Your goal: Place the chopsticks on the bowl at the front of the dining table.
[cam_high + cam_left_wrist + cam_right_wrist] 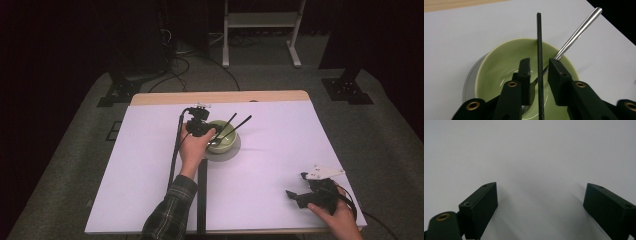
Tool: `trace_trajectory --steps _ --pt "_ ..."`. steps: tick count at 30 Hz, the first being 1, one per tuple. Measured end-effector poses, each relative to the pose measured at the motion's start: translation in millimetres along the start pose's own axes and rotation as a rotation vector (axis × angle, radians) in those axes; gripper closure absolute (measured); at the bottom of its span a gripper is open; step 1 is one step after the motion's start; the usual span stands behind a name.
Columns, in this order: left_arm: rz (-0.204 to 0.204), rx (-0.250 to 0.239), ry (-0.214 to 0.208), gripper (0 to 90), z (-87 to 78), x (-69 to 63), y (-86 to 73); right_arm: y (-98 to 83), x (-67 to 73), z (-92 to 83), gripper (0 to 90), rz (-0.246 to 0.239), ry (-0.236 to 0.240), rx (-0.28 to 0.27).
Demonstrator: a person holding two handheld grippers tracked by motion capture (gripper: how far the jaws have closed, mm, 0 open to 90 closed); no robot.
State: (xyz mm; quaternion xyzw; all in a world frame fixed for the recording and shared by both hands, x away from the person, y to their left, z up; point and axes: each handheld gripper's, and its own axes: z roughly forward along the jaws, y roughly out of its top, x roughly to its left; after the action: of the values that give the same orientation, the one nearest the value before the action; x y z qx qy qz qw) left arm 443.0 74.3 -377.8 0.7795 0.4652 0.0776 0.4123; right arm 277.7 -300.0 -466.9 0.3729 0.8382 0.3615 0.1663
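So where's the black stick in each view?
High view: black stick leans out of the green bowl, centre.
Left gripper view: upright at centre, untouched between the left tool's open jaws.
Right gripper view: not in it.
Shared landmark: the bowl.

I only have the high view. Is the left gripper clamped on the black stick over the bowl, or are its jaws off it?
Observer: Off it. In the left gripper view the left gripper is open. The black chopstick stands between the jaws with a gap on each side.
Operator: And the right gripper near the table's corner, is anything in it?
Observer: Nothing. The right gripper view shows the right gripper with its jaws wide apart over bare white table.
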Motion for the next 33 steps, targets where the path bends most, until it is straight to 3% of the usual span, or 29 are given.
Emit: trace_trajectory --steps 5,16,24,33 --pt "0.012 -0.018 0.009 63.5 -14.0 4.1 -1.1 0.0 0.0 0.0 10.5 0.000 0.000 0.000" --pt "0.093 -0.056 0.057 46.7 -36.9 14.5 -15.4 0.0 0.0 0.0 10.5 -0.001 0.000 0.000" --pt "0.144 -0.028 0.072 38.4 -51.9 26.3 -33.7 0.0 -0.1 0.1 10.6 -0.001 -0.001 0.000" --pt "0.183 -0.036 0.068 24.5 -67.3 32.8 -48.4 0.1 -0.1 0.1 10.5 0.001 -0.001 0.001"
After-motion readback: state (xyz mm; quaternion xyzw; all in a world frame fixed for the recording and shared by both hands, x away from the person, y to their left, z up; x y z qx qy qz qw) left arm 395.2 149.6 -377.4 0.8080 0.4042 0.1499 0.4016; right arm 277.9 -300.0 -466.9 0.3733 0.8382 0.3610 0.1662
